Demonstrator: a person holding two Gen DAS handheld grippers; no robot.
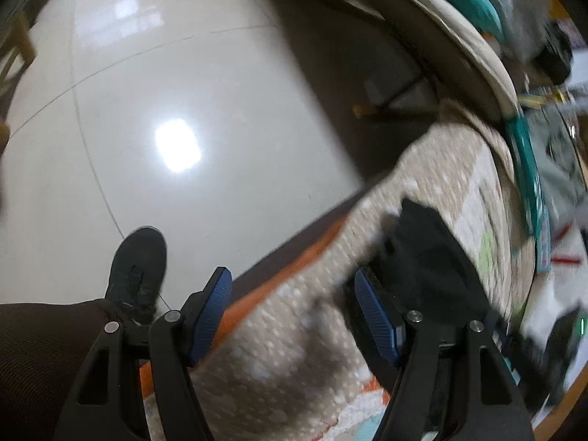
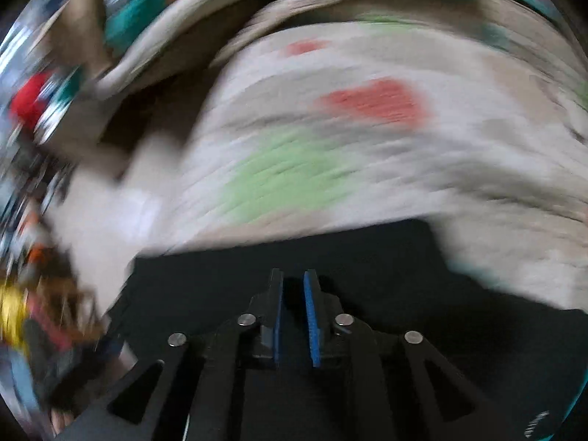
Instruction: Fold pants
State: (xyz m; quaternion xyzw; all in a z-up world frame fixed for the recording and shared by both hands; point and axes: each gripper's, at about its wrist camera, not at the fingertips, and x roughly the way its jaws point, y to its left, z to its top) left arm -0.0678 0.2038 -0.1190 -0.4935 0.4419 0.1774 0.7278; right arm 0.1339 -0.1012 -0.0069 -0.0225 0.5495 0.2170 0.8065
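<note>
The left gripper stands apart over the blanket, holding nothing. The right gripper, narrowly parted and empty, hangs over black pants; motion blur smears the far clutter.

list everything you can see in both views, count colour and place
pants: one, black, lying on the blanket, under the right gripper
blanket: one, beige with green and red patches, over the couch edge
floor: pale glossy tiles, left of the blanket
clutter: blurred, mixed colours, left edge of the right view; items cannot be told apart
shoe: one, black, on the floor
left gripper: black with blue pads, open, over the blanket edge
right gripper: black with blue pads, narrow gap, nothing seen between
</note>
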